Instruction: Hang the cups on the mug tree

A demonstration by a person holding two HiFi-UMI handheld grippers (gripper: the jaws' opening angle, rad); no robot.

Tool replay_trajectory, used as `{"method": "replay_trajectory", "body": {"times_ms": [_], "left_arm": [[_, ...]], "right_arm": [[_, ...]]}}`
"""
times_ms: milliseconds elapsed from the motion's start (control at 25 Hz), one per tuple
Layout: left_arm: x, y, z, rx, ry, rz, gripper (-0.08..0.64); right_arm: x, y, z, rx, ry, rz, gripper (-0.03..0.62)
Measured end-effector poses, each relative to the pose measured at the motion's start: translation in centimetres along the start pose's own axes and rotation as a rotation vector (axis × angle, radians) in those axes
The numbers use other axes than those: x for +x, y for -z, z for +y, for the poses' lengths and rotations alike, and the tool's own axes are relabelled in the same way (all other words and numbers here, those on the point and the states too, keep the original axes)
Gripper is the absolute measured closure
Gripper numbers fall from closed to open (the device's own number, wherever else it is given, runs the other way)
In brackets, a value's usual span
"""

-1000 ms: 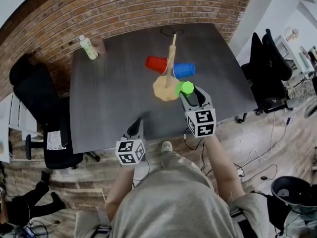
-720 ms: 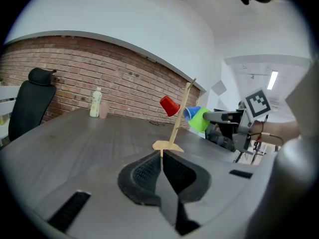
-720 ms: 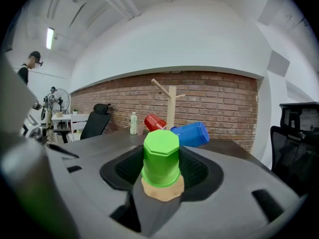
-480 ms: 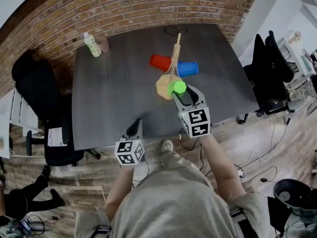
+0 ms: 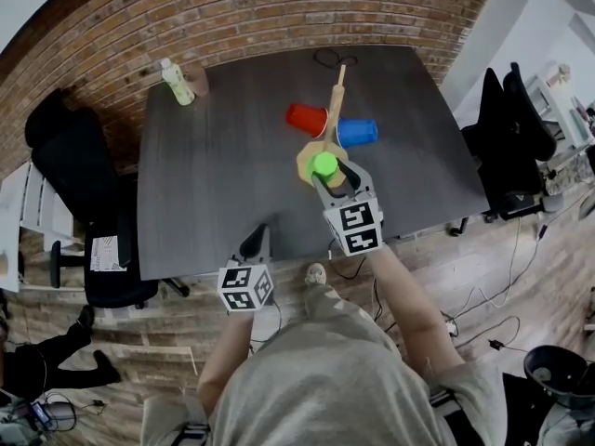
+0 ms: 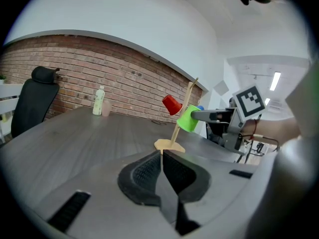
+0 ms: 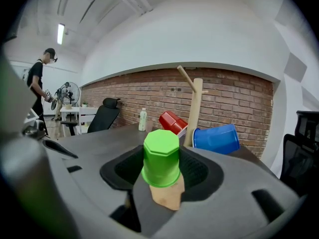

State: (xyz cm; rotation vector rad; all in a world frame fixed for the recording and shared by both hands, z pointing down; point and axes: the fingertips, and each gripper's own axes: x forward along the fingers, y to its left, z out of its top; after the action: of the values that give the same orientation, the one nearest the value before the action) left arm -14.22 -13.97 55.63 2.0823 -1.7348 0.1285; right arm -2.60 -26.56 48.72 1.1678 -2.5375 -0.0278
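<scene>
Head view: the right gripper [image 5: 331,175] clamps a bright green plastic cup [image 5: 323,163] over the round base of the pale wooden mug tree [image 5: 303,163]. The tree's pegs carry a red plastic cup [image 5: 305,118] and a blue plastic cup [image 5: 357,132] above the dark grey table [image 5: 214,184], and the left gripper [image 5: 256,238] sits at the table's near edge. Left gripper view: its jaws are pressed together with nothing between them (the green cup shows beyond, in the air beside the tree's stem). Right gripper view: the jaws stand wide with their pads on the green cup's sides and its octagonal bottom turned upward, and the stem rises just behind it, with the red and blue cups on either side.
</scene>
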Motion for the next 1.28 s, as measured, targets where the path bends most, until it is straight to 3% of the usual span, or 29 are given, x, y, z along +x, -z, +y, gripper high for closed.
{"method": "replay_trajectory", "body": {"times_ms": [1280], "left_arm": [[0.5, 0.8, -0.2, -0.030, -0.010, 0.009, 0.545]], "right_arm": [[2.5, 3.4, -0.1, 0.023, -0.014, 0.114, 0.367]]}}
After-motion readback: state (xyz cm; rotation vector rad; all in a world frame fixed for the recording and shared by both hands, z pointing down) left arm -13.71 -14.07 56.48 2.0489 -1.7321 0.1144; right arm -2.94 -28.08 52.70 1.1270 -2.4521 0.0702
